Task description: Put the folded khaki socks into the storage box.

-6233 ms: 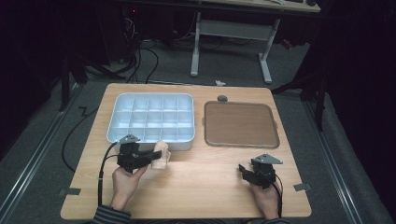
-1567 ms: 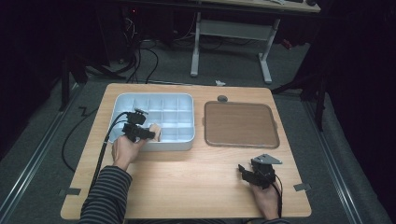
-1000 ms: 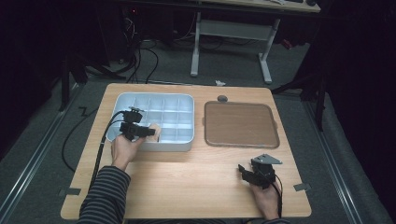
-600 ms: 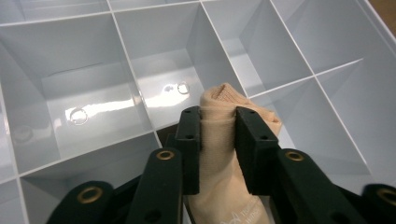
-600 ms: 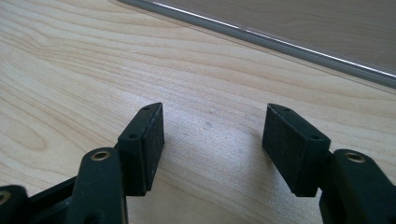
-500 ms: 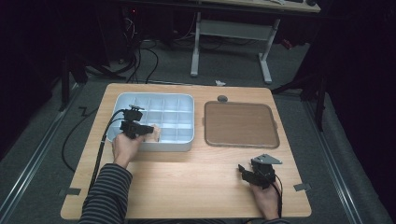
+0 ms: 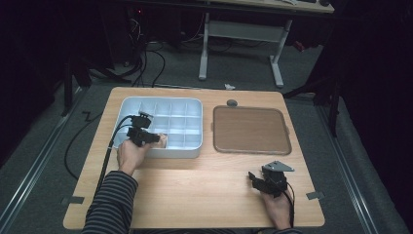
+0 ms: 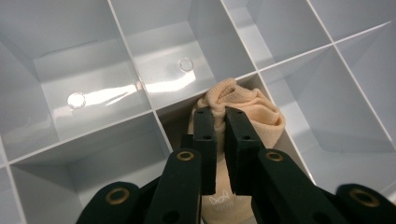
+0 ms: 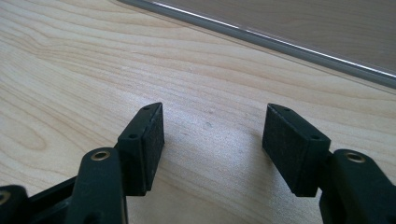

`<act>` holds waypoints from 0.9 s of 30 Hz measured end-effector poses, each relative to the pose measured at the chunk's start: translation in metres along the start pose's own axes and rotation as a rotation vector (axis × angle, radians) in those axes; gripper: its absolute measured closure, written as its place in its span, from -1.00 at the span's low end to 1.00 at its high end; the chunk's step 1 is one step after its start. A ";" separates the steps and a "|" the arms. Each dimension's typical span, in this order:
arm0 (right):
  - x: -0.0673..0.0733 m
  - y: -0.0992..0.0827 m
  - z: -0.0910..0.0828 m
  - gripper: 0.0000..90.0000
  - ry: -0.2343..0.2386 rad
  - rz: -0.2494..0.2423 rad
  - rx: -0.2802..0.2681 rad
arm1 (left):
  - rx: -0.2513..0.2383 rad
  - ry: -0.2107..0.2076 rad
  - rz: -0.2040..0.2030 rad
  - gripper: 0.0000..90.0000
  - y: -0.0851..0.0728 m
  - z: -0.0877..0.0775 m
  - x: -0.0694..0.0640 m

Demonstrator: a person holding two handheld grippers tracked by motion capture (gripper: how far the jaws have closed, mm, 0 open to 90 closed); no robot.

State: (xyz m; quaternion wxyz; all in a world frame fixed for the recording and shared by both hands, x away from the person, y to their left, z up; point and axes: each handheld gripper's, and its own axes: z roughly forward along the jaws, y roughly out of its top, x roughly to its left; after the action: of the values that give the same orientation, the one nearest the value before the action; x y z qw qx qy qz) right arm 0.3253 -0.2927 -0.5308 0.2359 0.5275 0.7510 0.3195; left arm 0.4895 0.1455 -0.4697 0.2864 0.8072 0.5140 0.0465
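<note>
Pale grey plastic makes up the divided tray (image 7: 127,108) on the left half of the wooden counter (image 7: 204,190), its grid of compartments open to the top. At its near edge the left claw (image 7: 155,138) reaches in from the person's left hand (image 7: 130,154), with a striped sleeve (image 7: 108,204) behind it and a black cable (image 7: 106,161) trailing back over the counter's edge. In the left gripper view the left claw (image 8: 219,112) has just been closing, and its jaws are now clenched on a fold of a beige rolled sock (image 8: 261,116), which bunches up between the pads. The sock (image 7: 161,140) sits inside a compartment in the tray's near row, about the middle of that row, pressed against the dividing walls; the neighbouring compartments seen in that view hold nothing but light reflections.

To the right of the tray, just apart from it, lies a brown flat tray (image 7: 251,129) with a pale rim, and a small dark round disc (image 7: 232,103) rests on the counter beyond its far left corner.

Nearer the counter's front right, well apart from both trays, the right claw (image 7: 253,178) is held in the right hand (image 7: 277,207), a grey three-cornered plate (image 7: 278,166) on top. In the right gripper view the right claw (image 9: 212,135) stands released, its jaws wide apart over bare wood, nothing between them, with the brown tray's rim (image 9: 280,39) crossing ahead.
</note>
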 end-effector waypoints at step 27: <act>0.000 0.000 0.000 -0.13 0.000 0.002 0.000 | -0.047 -0.035 0.021 0.38 -0.003 -0.010 -0.005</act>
State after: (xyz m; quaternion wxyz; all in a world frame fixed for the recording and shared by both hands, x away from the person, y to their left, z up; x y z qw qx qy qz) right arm 0.3252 -0.2927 -0.5307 0.2354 0.5284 0.7505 0.3196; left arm 0.4806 0.1464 -0.4617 0.3139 0.8063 0.4991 0.0477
